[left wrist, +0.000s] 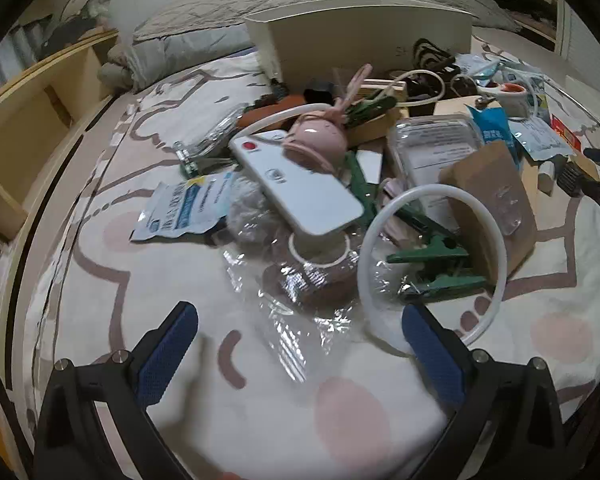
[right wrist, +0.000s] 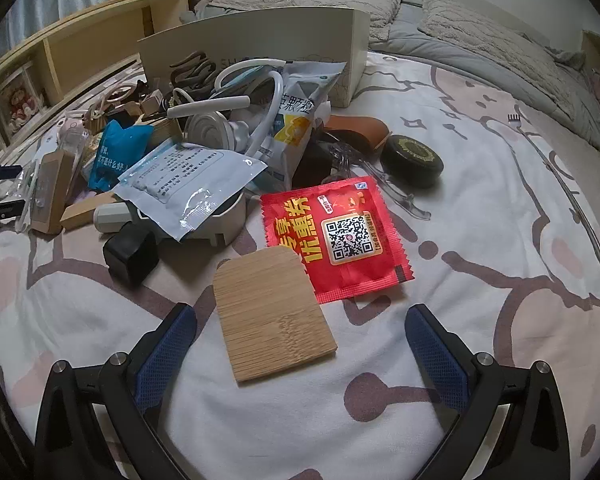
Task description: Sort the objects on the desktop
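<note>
Here the patterned bedsheet (right wrist: 480,184) carries a clutter heap before a white box (right wrist: 260,40) — red sachet (right wrist: 336,236), then bamboo slab (right wrist: 272,316) lying between the released right gripper (right wrist: 300,344) fingers; left gripper (left wrist: 300,344) likewise spread, empty, over crinkled plastic wrap (left wrist: 296,332)

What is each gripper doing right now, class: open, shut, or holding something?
Left gripper: open, holding nothing, above crinkled clear plastic wrap.
Right gripper: open, holding nothing, with the bamboo board lying between its fingers.
</note>
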`<state>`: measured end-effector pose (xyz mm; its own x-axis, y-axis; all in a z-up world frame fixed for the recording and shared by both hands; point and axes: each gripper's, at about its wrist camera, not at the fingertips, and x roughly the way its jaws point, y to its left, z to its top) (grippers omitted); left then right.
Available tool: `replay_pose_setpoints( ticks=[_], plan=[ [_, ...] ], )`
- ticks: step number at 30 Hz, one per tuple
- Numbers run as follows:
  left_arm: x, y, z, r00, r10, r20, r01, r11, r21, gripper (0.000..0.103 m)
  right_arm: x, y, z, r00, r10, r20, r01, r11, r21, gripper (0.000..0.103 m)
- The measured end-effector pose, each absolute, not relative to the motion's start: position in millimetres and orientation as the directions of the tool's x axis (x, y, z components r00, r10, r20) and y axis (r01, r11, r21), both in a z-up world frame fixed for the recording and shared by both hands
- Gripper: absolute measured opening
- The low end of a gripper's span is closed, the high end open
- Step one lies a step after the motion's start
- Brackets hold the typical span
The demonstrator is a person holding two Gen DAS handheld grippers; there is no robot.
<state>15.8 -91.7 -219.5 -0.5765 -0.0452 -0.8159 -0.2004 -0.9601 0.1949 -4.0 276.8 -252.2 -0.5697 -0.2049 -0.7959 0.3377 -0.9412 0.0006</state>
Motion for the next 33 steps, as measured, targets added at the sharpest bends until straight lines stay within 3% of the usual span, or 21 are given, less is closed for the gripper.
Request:
replay_pose_setpoints(
  ticks=[28, 33],
  plan=[
    [25, -233, -210, -0.525, -0.334, -0.783, 0.152, -0.942, 0.299, 0.103, -8, 280, -256, -0.557, -0.235, -0.797, 0.339, -0.94, 0.041, 0.103],
    [37, -242, -196, -0.566, -0.269, -0.779, 0.173, -0.963, 0.206, 0.103, -9, 280, -256, -0.553, -0.24, -0.798, 0.341, -0.939, 0.046, 0.103]
  ],
)
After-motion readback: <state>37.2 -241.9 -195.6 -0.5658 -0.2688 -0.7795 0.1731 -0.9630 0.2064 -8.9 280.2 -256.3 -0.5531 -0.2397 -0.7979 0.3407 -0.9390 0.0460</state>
